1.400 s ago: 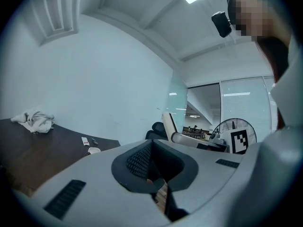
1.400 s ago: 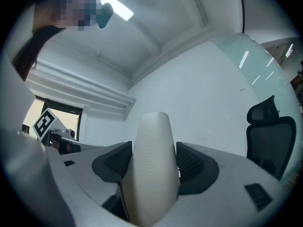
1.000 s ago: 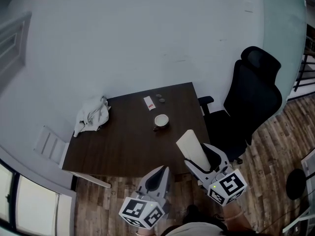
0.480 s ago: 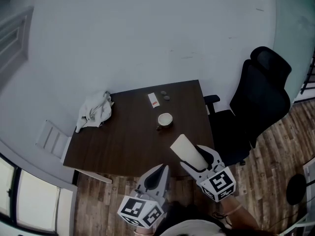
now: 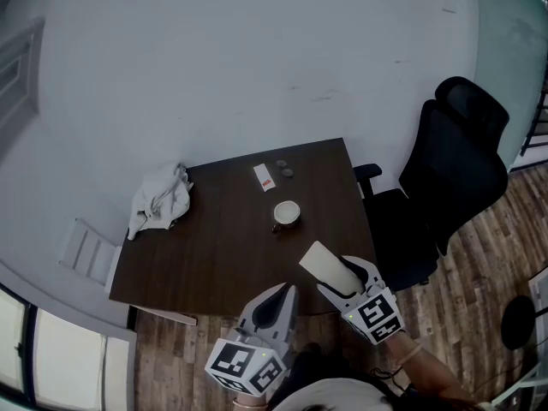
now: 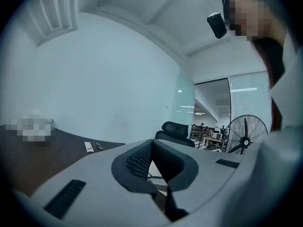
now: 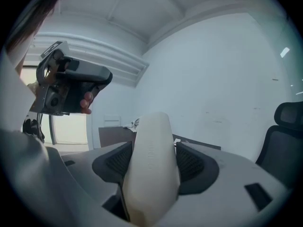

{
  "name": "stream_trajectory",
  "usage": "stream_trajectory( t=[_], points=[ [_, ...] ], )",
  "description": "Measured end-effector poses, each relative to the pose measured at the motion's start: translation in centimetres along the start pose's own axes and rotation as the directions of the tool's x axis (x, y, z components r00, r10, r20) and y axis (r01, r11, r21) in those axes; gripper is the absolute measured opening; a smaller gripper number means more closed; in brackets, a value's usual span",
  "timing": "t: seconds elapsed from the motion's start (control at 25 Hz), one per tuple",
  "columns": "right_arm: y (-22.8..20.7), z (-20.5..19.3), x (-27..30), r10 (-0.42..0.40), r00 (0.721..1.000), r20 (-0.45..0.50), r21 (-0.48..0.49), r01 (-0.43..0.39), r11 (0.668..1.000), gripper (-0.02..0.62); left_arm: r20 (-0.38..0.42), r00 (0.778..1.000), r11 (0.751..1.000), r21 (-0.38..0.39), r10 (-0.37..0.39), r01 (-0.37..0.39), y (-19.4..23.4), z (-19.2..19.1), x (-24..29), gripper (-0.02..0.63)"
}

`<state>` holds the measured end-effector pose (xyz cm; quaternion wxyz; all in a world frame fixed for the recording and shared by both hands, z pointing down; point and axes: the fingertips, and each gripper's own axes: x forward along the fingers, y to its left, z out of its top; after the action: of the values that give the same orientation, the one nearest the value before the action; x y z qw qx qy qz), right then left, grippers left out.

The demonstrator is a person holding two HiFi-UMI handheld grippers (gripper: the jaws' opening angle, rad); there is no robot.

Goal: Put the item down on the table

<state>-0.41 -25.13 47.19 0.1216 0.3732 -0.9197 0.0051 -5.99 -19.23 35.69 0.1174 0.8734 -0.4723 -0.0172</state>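
My right gripper point(image 5: 341, 274) is shut on a cream-white cylindrical item point(image 5: 323, 264), which sticks up and left over the near right corner of the dark brown table point(image 5: 214, 247). In the right gripper view the cream-white item point(image 7: 151, 162) fills the space between the jaws. My left gripper point(image 5: 276, 305) hangs below the table's near edge, shut, with nothing between its jaws. In the left gripper view the left gripper point(image 6: 150, 162) has its pads pressed together.
On the table lie a crumpled white cloth point(image 5: 160, 199), a cup point(image 5: 286, 213), a small white packet point(image 5: 263, 176) and two small dark objects point(image 5: 283, 169). A black office chair point(image 5: 441, 187) stands to the right. A white radiator point(image 5: 87, 250) is at the left, and the floor is wood.
The right gripper with the white item has shifted slightly left and tilted lower toward the table's near right corner. The left gripper has hardly moved.
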Motion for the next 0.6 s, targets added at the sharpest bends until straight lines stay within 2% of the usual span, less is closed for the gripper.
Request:
stream_trajectory(
  t=[0.6],
  points=[
    [-1.2, -5.8, 6.9, 0.018, 0.981, -0.191, -0.108, -0.039, 0.993, 0.296, -0.005, 1.000, 1.000, -0.008, -0.023, 0.023, 5.0, 1.1, 2.2, 0.018]
  ],
)
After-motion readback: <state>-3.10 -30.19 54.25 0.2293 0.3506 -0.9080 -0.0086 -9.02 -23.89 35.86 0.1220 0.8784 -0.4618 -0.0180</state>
